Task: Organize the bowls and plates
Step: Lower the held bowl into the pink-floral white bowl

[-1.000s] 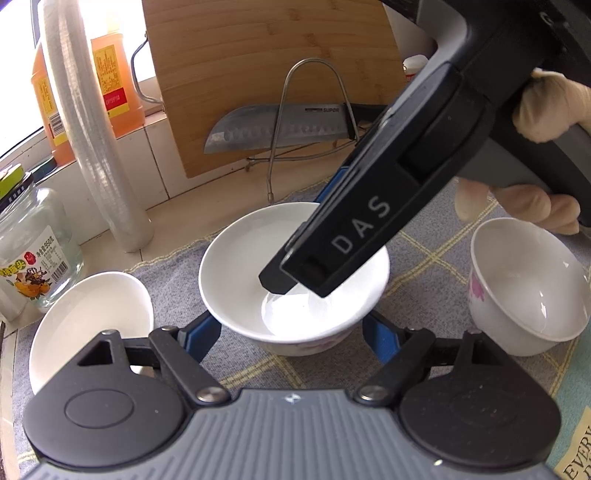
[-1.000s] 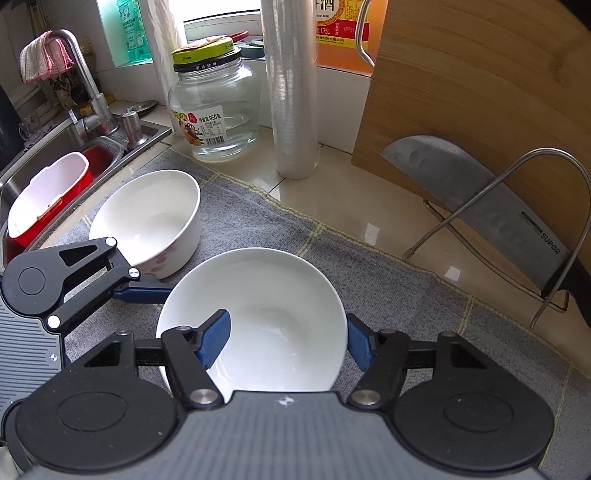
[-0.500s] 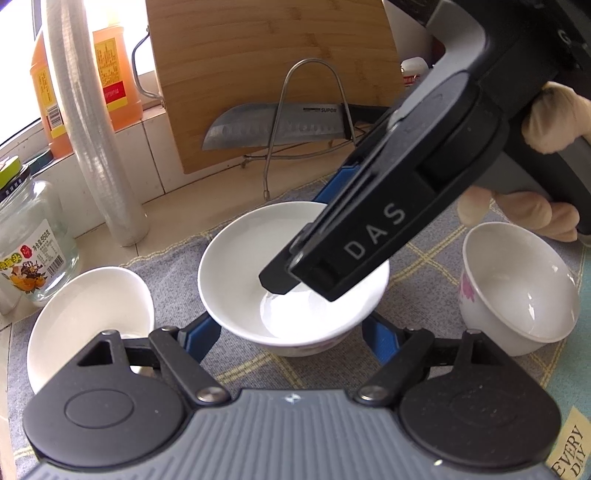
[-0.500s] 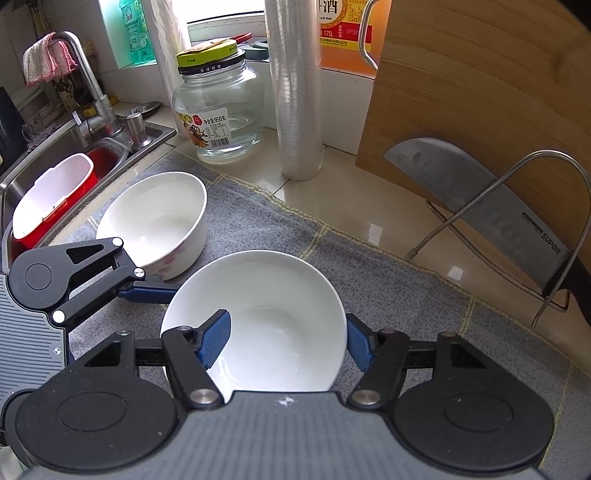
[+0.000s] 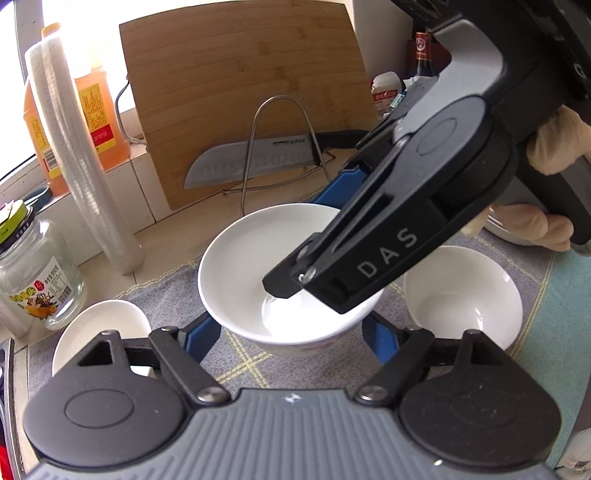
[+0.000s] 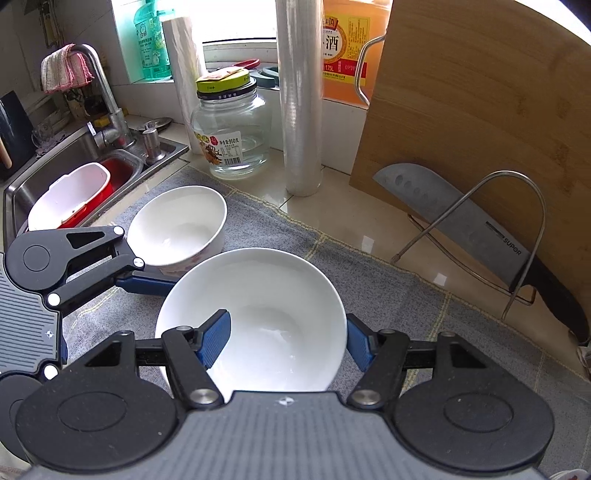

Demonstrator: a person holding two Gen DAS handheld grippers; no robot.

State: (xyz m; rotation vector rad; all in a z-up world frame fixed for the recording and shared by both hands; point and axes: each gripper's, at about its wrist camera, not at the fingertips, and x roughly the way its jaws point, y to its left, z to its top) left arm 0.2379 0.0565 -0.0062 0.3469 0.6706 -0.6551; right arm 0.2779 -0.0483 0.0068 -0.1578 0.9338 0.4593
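Both tongs, left [image 5: 291, 332] and right [image 6: 288, 341], grip one round white ceramic bowl [image 6: 258, 295], probably clear of the grey checked cloth [image 6: 388, 295] on the tiled kitchen desk [image 6: 351, 214].

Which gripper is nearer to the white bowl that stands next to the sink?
Left. The left gripper lies right beside the sink-side bowl while gripping the middle bowl. The right gripper grips the middle bowl too, from its farther side.

Bright daylight, blown-out window [image 6: 236, 18] glare, sharp focus, fisheye-bent edges
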